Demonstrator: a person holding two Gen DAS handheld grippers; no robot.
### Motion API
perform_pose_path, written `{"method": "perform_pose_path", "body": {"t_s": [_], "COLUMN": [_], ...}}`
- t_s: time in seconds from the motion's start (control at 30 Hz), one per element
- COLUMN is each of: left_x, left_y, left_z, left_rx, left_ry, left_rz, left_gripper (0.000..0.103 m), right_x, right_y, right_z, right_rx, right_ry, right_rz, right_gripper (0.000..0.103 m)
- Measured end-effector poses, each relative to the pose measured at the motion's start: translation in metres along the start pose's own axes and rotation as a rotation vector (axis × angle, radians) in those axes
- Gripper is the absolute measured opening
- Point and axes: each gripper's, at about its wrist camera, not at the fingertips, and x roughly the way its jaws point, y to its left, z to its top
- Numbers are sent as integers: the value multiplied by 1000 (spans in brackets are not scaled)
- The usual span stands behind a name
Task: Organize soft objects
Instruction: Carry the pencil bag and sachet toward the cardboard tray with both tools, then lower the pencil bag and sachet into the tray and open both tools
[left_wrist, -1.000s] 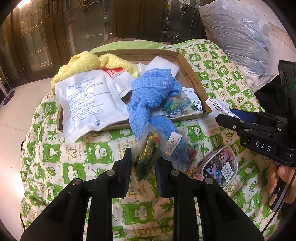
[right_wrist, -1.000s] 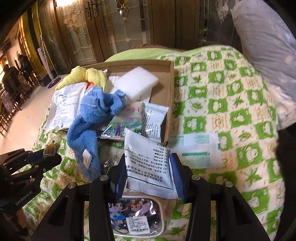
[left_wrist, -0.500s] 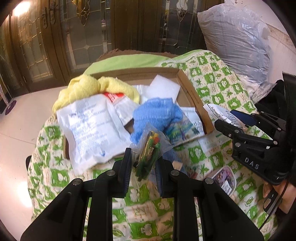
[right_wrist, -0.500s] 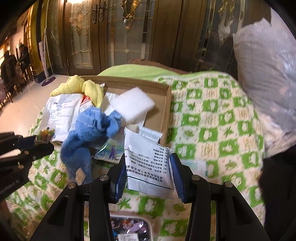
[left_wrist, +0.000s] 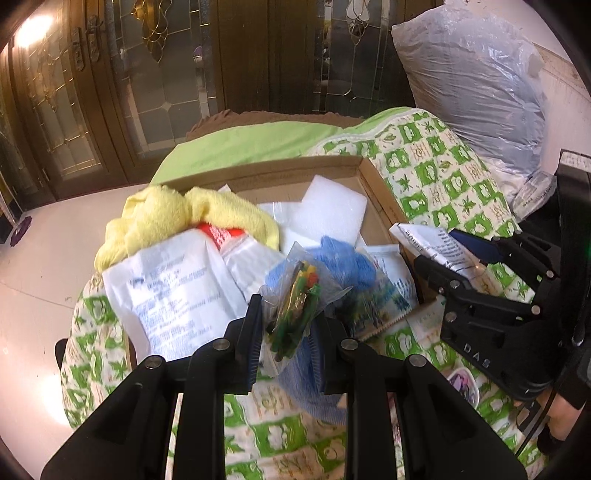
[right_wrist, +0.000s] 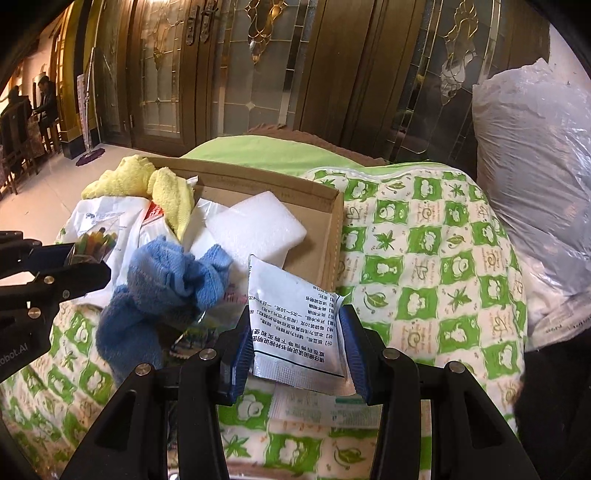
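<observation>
My left gripper (left_wrist: 290, 325) is shut on a clear plastic bag of coloured bits (left_wrist: 297, 295), held above the near edge of the cardboard tray (left_wrist: 380, 192). My right gripper (right_wrist: 295, 347) is shut on a white sachet with black print (right_wrist: 295, 325), held beside the tray's near right corner. The tray (right_wrist: 332, 229) holds a yellow towel (left_wrist: 177, 218), a blue towel (right_wrist: 170, 280), a white foam block (right_wrist: 255, 229) and a large white printed pouch (left_wrist: 173, 291). The right gripper shows in the left wrist view (left_wrist: 436, 258), and the left gripper in the right wrist view (right_wrist: 92, 266).
The tray lies on a green and white patterned cover (right_wrist: 424, 258). A flat green-printed packet (right_wrist: 332, 406) lies below the right gripper. A cartoon-print case (left_wrist: 463, 384) lies at the right. A big grey plastic sack (left_wrist: 476, 85) stands at the back right. Wooden glass doors (right_wrist: 258, 66) stand behind.
Both grippers have risen and tilted up with their loads still held. The tray and towels now sit lower in both views, and the cartoon case has slid out of the right wrist view.
</observation>
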Motion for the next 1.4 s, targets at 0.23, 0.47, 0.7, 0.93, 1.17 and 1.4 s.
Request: {"method": "perform_pose_path", "body": {"t_s": [0.23,0.47,0.7,0.93,1.17,1.4], "left_x": [14,40,64,80,80,68], "left_y": [12,24,33,36,35,37], "left_z": [28,53,61,60,59,59], "left_rx": [-8,-5,-13,-26,-28,-51], "left_ry": [-16,-4,17,31,22,-14], "left_rz": [8,31,38,30,45,65], "left_gripper": [20,20,20,20,23,63], "right_x": [28,61,88,100,97,84], "right_y": [3,16,24,22,22,24], "right_z": [22,40,45,47,45,41], "right_rx": [19,2,-7,10,18,18], "right_ry": [9,11,16,15,-8,-38], "right_rz": [42,42,31,28,29,2], "right_gripper": [44,45,45,49,61,82]}}
